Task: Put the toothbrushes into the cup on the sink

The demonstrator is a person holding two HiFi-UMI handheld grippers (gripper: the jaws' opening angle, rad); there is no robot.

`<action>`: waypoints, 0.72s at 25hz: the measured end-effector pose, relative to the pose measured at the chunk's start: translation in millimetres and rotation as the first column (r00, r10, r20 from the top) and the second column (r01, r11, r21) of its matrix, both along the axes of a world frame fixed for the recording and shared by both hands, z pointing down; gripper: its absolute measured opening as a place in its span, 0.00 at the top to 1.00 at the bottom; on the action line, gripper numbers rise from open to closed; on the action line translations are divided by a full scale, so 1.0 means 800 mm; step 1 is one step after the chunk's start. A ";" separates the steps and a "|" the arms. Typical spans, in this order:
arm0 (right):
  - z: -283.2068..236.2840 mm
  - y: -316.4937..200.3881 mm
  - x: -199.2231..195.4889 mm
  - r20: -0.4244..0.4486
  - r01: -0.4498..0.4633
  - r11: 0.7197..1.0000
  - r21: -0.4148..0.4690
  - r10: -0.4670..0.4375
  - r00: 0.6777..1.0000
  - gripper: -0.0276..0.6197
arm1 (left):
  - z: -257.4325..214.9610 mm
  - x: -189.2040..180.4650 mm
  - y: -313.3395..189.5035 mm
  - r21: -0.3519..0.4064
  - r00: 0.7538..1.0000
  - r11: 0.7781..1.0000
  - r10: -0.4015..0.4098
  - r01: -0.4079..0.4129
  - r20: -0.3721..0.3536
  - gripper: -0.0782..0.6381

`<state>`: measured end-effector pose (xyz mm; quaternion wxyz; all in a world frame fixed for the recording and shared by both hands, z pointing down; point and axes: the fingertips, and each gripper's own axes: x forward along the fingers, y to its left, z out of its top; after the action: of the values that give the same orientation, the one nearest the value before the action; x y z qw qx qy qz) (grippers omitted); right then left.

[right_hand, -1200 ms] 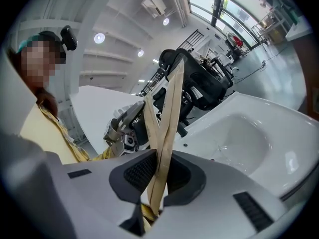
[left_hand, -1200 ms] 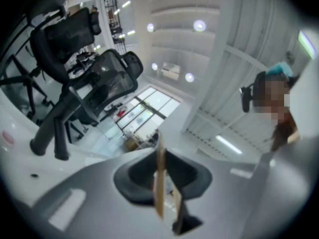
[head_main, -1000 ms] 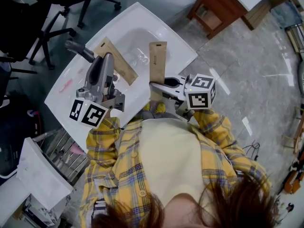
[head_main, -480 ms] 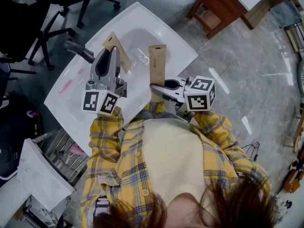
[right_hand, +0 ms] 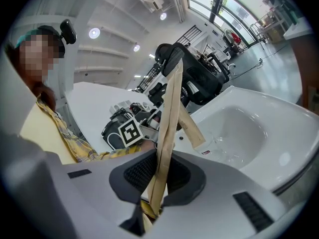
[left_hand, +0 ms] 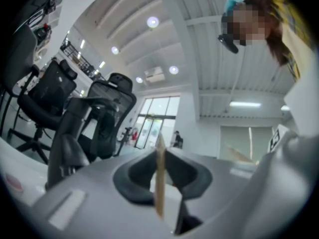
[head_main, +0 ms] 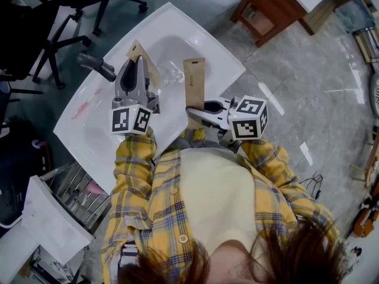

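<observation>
Open office on polished stone – black office chairs (head_main: 35, 34) as the anchor

From the head view, a grey marbled tile floor (head_main: 308, 70) with bright glare streaks spreads out to the right of the chairs, and a brown wooden cabinet (head_main: 266, 10) stands on it well to their right. Below the chairs sit a metal wire rack (head_main: 83, 188) and a white box (head_main: 44, 218). In the left gripper view a white panelled ceiling (left_hand: 199, 49) with round recessed lights (left_hand: 153, 22) rises above the chairs – glazed doors (left_hand: 155, 123) glow just to their right, a strip light (left_hand: 245, 104) farther right. In the right gripper view tall windows (right_hand: 234, 6) run above and right of the chairs
</observation>
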<state>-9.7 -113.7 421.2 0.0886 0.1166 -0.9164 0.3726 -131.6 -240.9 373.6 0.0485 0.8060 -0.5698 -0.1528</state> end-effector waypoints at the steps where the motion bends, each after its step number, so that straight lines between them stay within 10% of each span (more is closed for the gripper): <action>1: 0.001 0.000 0.001 -0.001 0.000 1.000 -0.001 0.000 1.000 0.89 | 0.001 0.001 -0.001 0.001 1.000 1.000 -0.004 0.004 -0.005 0.80; 18: 0.004 0.001 0.000 -0.006 0.022 1.000 -0.019 -0.022 1.000 0.89 | 0.079 0.025 -0.017 -0.217 0.990 0.976 0.049 -0.020 0.131 0.80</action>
<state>-9.5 -112.9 424.7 0.0968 0.1069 -0.9138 0.3798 -111.7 -254.8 436.5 0.0991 0.8144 -0.5708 -0.0342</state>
